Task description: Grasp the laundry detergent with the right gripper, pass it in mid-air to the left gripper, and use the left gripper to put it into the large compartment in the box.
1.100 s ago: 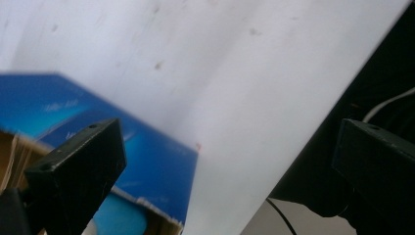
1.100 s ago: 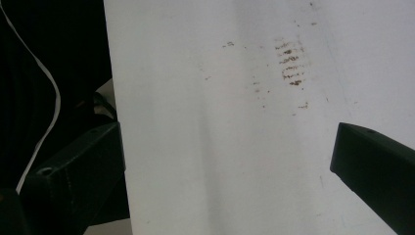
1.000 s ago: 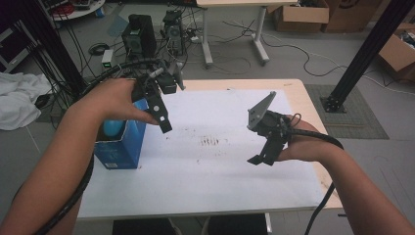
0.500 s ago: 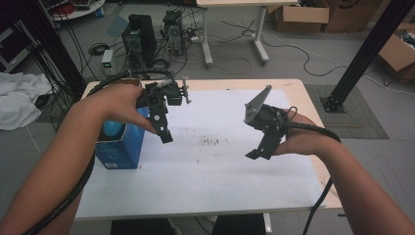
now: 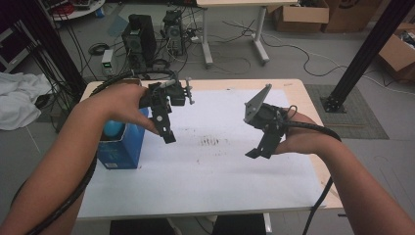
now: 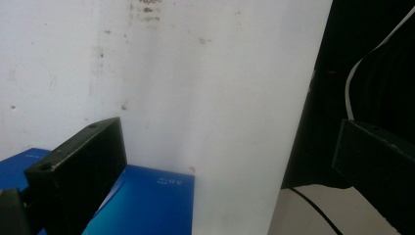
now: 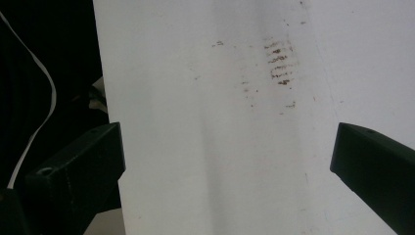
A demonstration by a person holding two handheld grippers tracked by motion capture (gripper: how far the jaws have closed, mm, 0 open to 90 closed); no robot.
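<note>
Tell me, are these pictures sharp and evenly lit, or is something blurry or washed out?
High view: fairly sharp, evenly lit, with soft shadows under the left gripper and right gripper on the white sheet. Left gripper view: soft focus; the near jaws and the blue box look blurred, the sheet bright. Right gripper view: also soft; the brown smudges are fuzzy, and the jaws blur at the edges.

The left forearm (image 5: 73, 147) hides part of the blue box (image 5: 120, 152) beneath the left gripper (image 5: 164, 125); its print is too small to read.
</note>
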